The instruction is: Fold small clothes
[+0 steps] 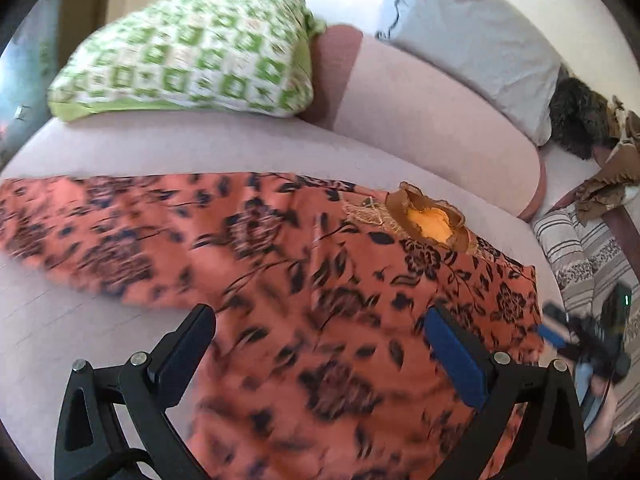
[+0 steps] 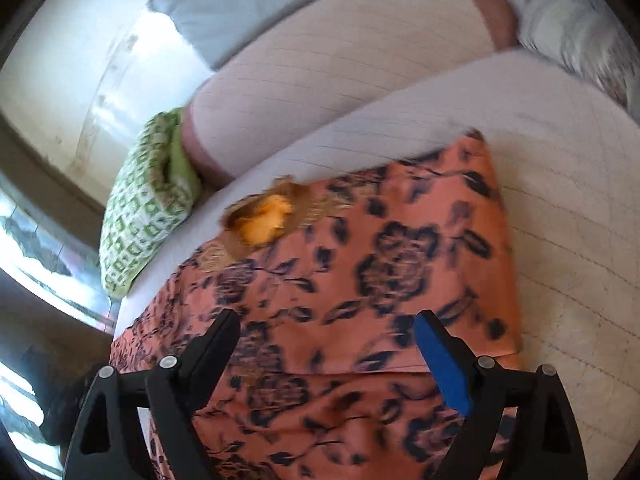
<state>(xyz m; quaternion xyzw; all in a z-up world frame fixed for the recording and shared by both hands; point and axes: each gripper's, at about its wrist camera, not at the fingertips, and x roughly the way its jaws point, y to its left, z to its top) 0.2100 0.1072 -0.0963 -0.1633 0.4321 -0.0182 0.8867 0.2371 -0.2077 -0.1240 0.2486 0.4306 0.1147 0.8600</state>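
A small orange garment with a dark floral print [image 1: 304, 264] lies spread on the pale bed sheet [image 1: 120, 148]. Its brown neckline with a yellow lining [image 1: 434, 222] points away from me. My left gripper [image 1: 320, 316] is open and empty, hovering over the garment's lower part. In the right wrist view the same garment [image 2: 360, 280] has one side folded over, with a straight edge at the right. The neckline [image 2: 264, 216] sits at the upper left. My right gripper [image 2: 328, 320] is open and empty above the cloth. It also shows in the left wrist view [image 1: 588, 344], blurred at the right edge.
A green and white checked pillow [image 1: 188, 52] lies at the head of the bed beside a pink bolster [image 1: 420, 120] and a grey pillow [image 1: 472, 40]. A striped cloth [image 1: 576, 252] and brown clothes [image 1: 612, 176] lie at the right. A window wall [image 2: 80, 100] stands at the left.
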